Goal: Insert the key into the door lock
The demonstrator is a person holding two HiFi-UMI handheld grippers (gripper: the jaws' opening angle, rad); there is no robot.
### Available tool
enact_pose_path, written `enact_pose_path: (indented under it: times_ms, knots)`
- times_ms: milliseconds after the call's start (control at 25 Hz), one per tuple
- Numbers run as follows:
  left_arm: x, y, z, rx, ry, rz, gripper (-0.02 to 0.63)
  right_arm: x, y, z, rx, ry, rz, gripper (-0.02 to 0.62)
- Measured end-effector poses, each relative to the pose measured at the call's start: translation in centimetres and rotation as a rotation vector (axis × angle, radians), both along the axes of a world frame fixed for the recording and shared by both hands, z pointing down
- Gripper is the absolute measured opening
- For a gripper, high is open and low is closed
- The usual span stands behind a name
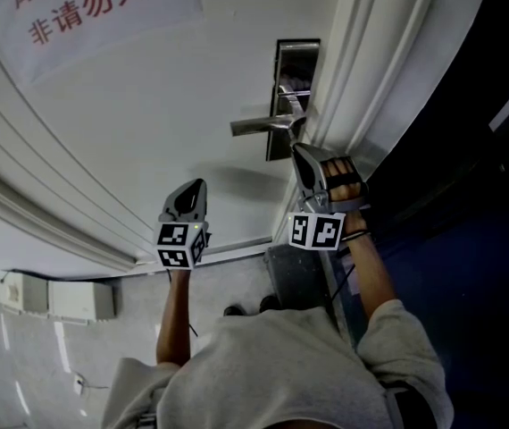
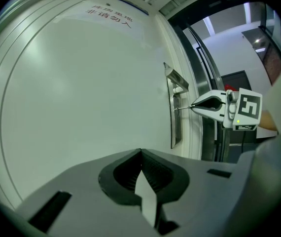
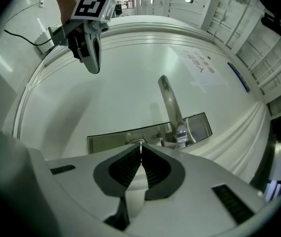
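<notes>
Right gripper view: what's in the jaws?
— Right hand-held gripper point(image 3: 140, 148), jaws pinched almost closed on the key point(image 3: 140, 142). Blade tip sits at the cylinder in the lock plate point(image 3: 108, 141), below the lever handle point(image 3: 169, 100).

Is it in yet?
— Left gripper view shows the blade level, touching the plate. Depth unclear. I'd call this the insertion step, at the mouth of the keyway.

The other one?
— Left hand-held gripper point(image 2: 140, 154), jaws together, nothing held, hovering off the door point(image 1: 147, 105), well apart from the lock.

Next?
— Likely a straight push along the blade, kept level. Any tilt could jam it against the plate.
</notes>
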State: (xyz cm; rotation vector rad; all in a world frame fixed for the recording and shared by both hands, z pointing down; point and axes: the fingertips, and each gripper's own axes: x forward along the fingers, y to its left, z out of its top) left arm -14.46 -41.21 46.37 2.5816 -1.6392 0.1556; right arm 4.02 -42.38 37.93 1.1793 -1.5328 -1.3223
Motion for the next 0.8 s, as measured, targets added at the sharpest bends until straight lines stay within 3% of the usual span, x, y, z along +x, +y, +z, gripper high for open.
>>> enact_pose_path:
  times_ms: [320, 800]
  knots:
    - [0.2, -0.3, 0.3, -0.006, 0.001, 0.01, 0.017, -0.3, -0.4, 0.4, 0.036, 0.065, 0.015, 0.031]
    - [-0.5, -0.6, 0.4, -0.005, -0.002, -0.002, 0.017, -0.8, -2.4, 0.2, 0.052, 0.078, 0.002, 0.031]
